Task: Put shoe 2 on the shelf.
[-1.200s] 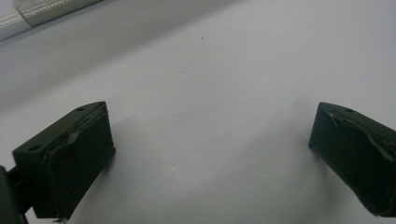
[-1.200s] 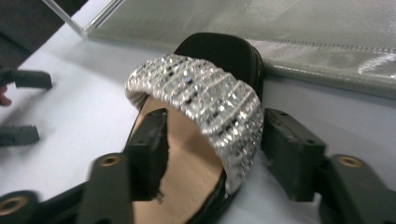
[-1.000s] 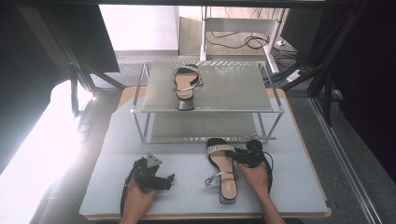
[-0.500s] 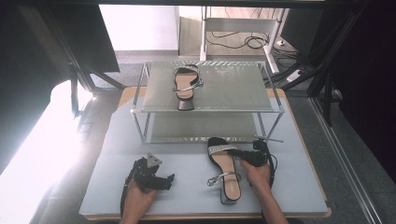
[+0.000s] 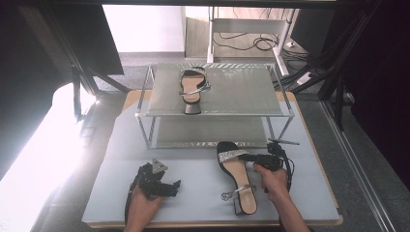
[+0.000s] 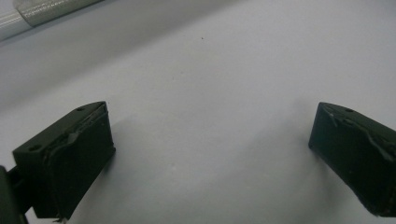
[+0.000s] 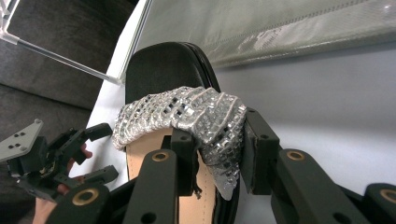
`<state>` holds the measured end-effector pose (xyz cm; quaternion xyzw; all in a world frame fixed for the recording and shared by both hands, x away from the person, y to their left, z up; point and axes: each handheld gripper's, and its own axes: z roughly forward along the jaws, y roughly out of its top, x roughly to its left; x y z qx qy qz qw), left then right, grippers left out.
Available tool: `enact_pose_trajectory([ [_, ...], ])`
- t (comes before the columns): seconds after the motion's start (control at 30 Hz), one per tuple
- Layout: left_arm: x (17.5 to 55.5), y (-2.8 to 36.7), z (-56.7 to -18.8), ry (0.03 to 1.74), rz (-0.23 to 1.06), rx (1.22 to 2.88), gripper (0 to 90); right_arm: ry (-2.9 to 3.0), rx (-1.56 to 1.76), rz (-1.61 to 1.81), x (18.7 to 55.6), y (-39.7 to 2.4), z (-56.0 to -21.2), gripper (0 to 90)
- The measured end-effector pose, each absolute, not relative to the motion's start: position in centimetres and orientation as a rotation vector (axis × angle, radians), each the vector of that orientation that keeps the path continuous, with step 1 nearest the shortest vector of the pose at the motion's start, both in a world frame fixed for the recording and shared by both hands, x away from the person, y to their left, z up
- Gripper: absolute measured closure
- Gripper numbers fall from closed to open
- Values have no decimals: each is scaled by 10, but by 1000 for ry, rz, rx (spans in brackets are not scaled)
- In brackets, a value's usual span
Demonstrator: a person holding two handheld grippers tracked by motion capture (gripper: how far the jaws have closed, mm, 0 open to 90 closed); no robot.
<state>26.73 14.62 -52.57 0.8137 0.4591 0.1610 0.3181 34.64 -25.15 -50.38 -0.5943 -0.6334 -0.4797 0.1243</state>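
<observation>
Since a second ago, the right gripper (image 5: 246, 157) has shifted slightly towards the near edge while its jaws have just been closing, and they now pinch the silver sequinned toe strap (image 7: 187, 114) of the black heeled sandal with a tan insole (image 5: 235, 176). That sandal has slid a little nearer with it, and its heel end has swung slightly to the right; the left gripper (image 5: 176, 186) has kept its place.

Seen from the right gripper view, the strap's right end is bunched between the two black jaws, with its loose edge hanging down in the gap between them. The sandal's black toe points away from the jaws, towards the frosted two-tier shelf rack with a metal frame (image 5: 217, 113), and the tan insole runs back under the left jaw. From the high view, the sandal lies on the pale grey table mat (image 5: 193, 169), right of centre and near the person, with its toe just in front of the rack's lower tier and its block heel towards the near edge. The person's right hand (image 5: 273, 181) holds the gripper just to the right of the sandal.

A second matching sandal (image 5: 192, 89) stands on the rack's upper tier, well apart from both grippers.

On the left, the left gripper rests on the mat in the person's left hand (image 5: 142, 210). Its jaws are spread wide, with only bare mat between them.
</observation>
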Motion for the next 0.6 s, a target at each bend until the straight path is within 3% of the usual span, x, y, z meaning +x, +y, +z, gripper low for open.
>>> enact_pose_trajectory([
  [0.6, 267, 146, -525, 1208, 422, 2143, 0, -1776, -1705, -1382, 334, -274, -459, 700],
])
